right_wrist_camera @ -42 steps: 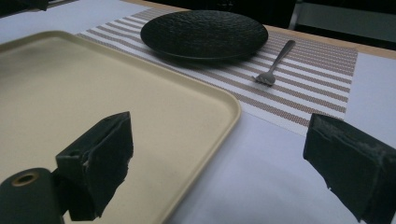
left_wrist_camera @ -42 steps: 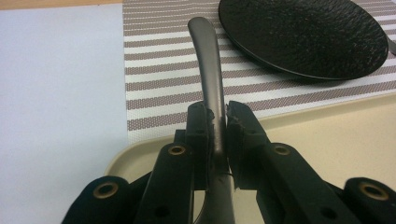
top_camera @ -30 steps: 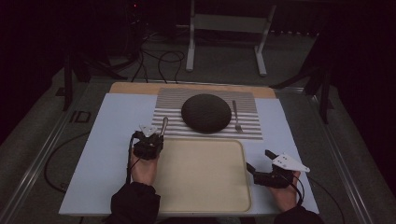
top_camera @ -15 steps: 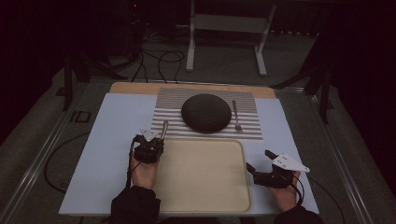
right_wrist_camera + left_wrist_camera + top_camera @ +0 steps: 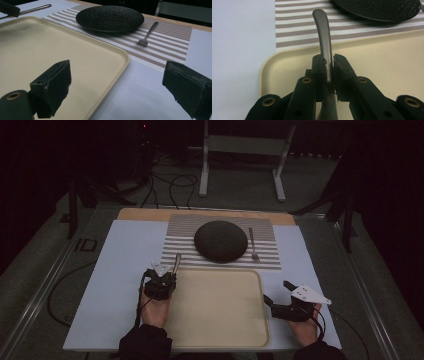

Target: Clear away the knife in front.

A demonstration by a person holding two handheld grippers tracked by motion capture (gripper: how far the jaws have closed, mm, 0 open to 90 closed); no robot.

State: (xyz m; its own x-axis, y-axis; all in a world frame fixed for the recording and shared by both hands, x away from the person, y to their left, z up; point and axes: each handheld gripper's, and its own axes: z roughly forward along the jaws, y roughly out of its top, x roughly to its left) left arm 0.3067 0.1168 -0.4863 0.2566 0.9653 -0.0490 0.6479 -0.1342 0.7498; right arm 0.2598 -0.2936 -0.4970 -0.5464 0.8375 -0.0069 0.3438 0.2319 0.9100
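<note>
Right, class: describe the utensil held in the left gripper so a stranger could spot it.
Find the cream tray, then its far-left corner. There the left gripper clamps a grey metal utensil pointing at the striped placemat. Unlike the fork, it is held, not lying.

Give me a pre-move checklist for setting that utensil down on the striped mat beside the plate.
1. Left hand-held gripper shut on the utensil handle: ok.
2. Handle straight between the pads: ok.
3. Utensil's working end, knife or spoon: cannot tell, hidden behind the jaws.
4. Striped mat bare left of the black plate: ok.
5. Fork already right of the plate: ok.
6. Right hand-held gripper open, off the tray: ok.
</note>
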